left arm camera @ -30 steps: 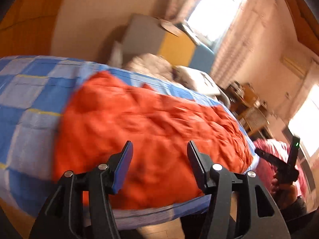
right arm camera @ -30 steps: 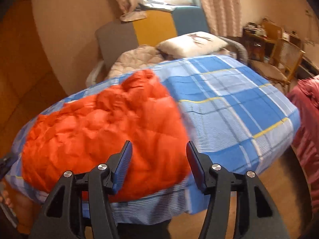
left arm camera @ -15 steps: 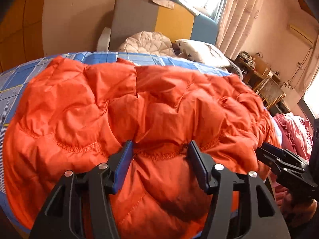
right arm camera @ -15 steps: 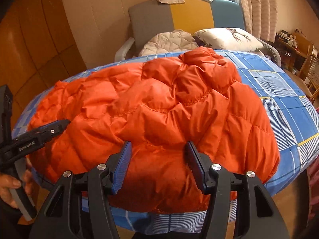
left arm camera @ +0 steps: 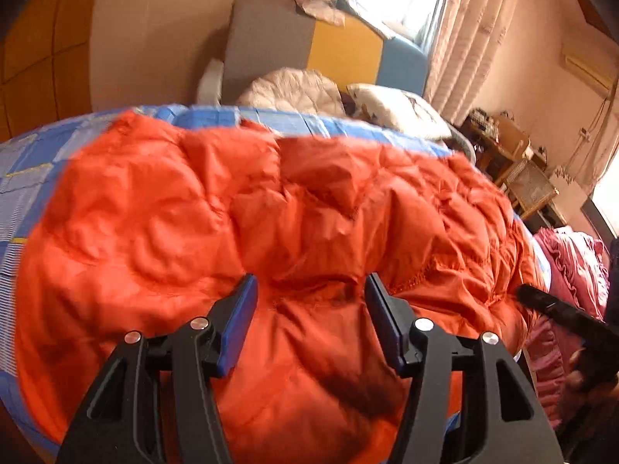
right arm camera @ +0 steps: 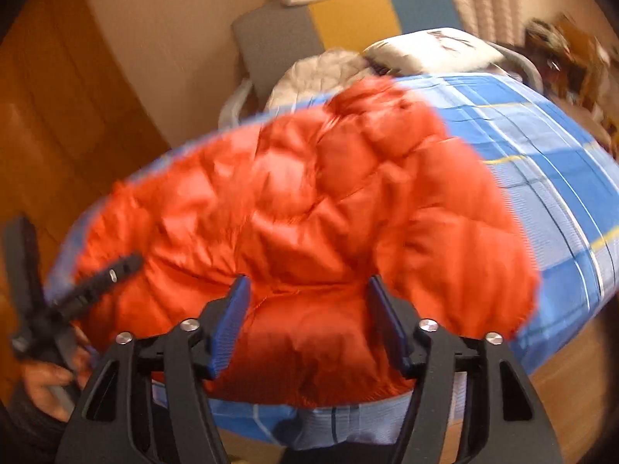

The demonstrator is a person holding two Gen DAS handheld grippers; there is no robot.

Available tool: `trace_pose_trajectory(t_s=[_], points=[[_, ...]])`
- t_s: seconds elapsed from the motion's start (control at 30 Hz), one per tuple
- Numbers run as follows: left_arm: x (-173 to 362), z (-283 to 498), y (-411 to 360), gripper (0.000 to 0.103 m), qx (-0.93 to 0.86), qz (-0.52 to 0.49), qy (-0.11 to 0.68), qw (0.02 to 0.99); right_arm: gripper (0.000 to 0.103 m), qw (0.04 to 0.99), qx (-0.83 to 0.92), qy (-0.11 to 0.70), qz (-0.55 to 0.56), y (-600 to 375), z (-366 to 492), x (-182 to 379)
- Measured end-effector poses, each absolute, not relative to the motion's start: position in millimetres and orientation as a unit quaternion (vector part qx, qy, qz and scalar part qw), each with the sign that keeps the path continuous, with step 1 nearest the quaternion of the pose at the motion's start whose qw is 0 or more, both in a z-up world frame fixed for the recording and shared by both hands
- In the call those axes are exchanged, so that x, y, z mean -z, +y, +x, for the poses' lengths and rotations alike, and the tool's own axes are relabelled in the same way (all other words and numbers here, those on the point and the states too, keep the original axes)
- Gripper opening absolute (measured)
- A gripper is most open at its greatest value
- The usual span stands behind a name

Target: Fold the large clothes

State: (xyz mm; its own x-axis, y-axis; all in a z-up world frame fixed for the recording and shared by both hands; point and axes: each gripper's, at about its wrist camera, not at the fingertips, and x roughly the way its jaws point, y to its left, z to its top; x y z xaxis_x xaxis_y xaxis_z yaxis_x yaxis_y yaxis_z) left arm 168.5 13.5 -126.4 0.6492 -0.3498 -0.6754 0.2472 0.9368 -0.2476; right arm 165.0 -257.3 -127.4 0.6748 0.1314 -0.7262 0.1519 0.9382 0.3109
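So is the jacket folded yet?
Not neatly: the jacket lies bunched and rumpled across the bed, both grippers open and off it.

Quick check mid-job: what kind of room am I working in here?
Most likely a bedroom in a home. The orange puffer jacket lies on a bed with a blue checked sheet, a pillow rests by the padded headboard, and curtains hang at a window.

The orange jacket (left arm camera: 294, 232) bulges between both wide-spread tongs, left tongs (left arm camera: 309, 301) and right tongs (right arm camera: 307, 301), filling the near edge of the bed (right arm camera: 541, 162), whose blue checked cover lies bare to the right, while pillows (right arm camera: 437, 50) crowd its far end.
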Motion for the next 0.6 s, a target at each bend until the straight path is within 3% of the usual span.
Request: trace_pose_trajectory(t_s=[0.13, 0.27, 0.6], points=[[122, 167, 31, 0.059, 0.161, -0.07, 0.379, 0.909, 0.074, 0.891, 0.059, 0.359, 0.27, -314, 135, 119], [130, 173, 40, 0.054, 0.158, -0.067, 0.385, 0.907, 0.074, 0.864, 0.099, 0.354, 0.344, -358, 126, 140], [134, 175, 42, 0.052, 0.162, -0.072, 0.384, 0.906, 0.074, 0.8, 0.045, 0.362, 0.477, -376, 136, 192]])
